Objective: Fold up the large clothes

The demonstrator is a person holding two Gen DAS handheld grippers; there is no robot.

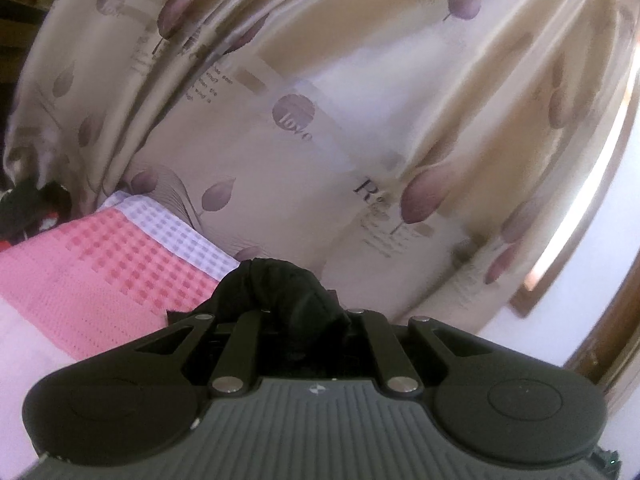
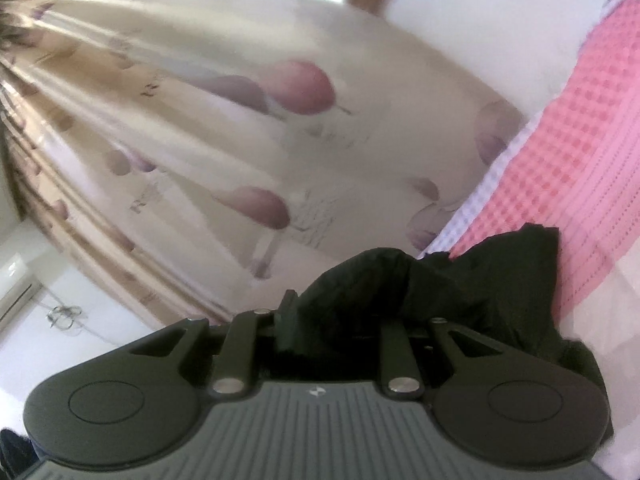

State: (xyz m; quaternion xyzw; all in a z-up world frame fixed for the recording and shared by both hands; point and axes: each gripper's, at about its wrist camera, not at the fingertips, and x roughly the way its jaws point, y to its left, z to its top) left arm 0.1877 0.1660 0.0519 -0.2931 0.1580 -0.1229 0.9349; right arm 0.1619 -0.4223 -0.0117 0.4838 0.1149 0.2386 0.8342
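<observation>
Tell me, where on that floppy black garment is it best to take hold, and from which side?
Probably at its edges, one per hand-held gripper. The black cloth garment is limp, so only a bunched edge gives something to pinch. Both already do this: the left hand-held gripper and right hand-held gripper are shut on folds, approached roughly level from the near side, above the pink checked bedspread.

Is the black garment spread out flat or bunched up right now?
Bunched: the black fabric garment bulges in crumpled folds from both shut tongs, left and right.

From my left gripper (image 1: pixel 280 312) a bunched garment (image 1: pixel 276 288) sits between the fingers; the blanket (image 1: pixel 100 272) lies to its left, the curtain (image 1: pixel 320 120) behind; from my right gripper (image 2: pixel 340 320), blanket (image 2: pixel 580 160) right, curtain (image 2: pixel 200 120) behind.
</observation>
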